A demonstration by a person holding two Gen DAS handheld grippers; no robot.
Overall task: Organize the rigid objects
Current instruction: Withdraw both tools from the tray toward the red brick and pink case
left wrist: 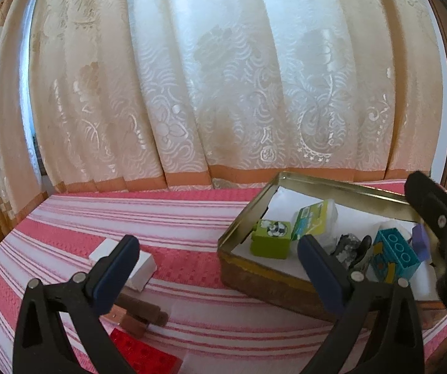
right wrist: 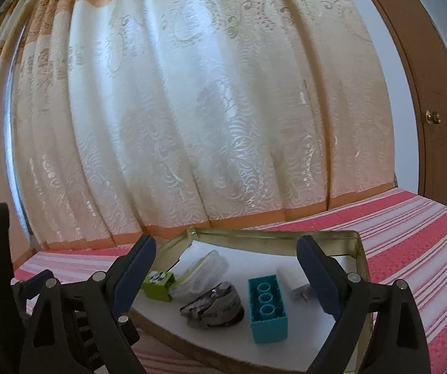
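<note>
Rigid toy pieces lie in gold rectangular metal tin (right wrist: 359,249) on striped cloth. Right gripper (right wrist: 226,268) spread wide, empty, over tin: teal plastic studded brick (right wrist: 267,308), grey rock (right wrist: 214,305), green cube (right wrist: 158,285). Left gripper (left wrist: 218,265) spread, empty.

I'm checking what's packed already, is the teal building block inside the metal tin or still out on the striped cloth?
Inside. The teal block lies on the white liner within the tin, stud holes facing up, beside a grey lump.

Readable text: none is showing anywhere.
Green block (left wrist: 271,238): is carrying a cartoon picture, no words.
Printed pack (left wrist: 313,218): lettering is staying too blurred.
</note>
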